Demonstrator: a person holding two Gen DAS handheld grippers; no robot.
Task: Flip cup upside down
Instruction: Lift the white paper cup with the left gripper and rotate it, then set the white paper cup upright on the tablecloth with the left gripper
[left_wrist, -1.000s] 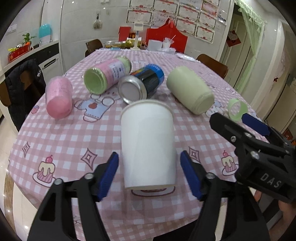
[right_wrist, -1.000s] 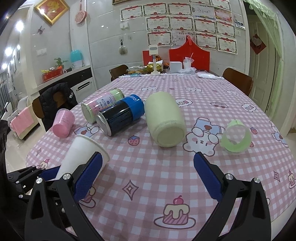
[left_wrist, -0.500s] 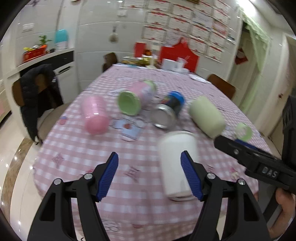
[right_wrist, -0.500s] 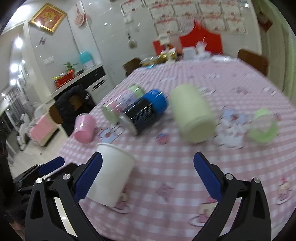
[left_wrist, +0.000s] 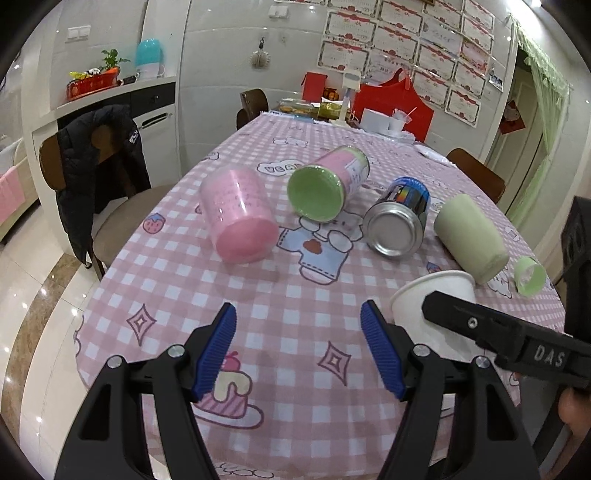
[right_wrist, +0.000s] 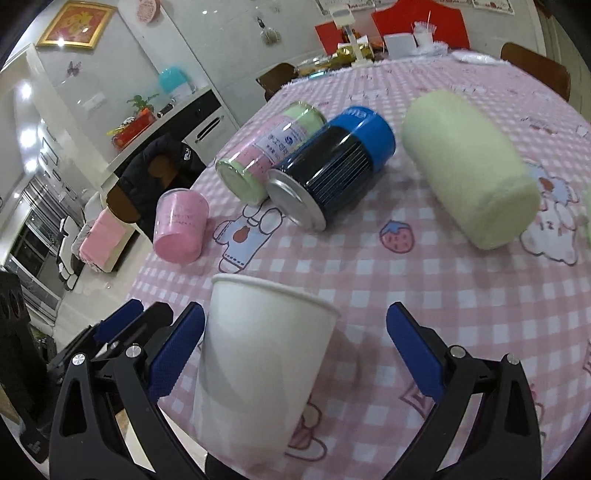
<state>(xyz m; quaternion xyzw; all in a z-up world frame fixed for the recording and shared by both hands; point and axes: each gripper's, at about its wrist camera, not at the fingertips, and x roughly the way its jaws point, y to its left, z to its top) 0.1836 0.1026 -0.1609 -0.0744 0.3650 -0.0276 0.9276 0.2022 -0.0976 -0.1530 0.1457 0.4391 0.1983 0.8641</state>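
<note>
**Cup between your right fingers**

While the white cup (right_wrist: 258, 354) is standing rim-up on the pink checked tablecloth (right_wrist: 424, 280), your right gripper (right_wrist: 295, 343) is gaping wide around it without gripping, and your left gripper (left_wrist: 298, 343) is hanging wide open, holding nothing

White cup (right_wrist: 258, 354) between spread jaws

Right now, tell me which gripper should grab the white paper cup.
Right. The white paper cup stands rim up between the open right gripper fingers, while the left gripper is open over bare tablecloth, beside the cup.
</note>
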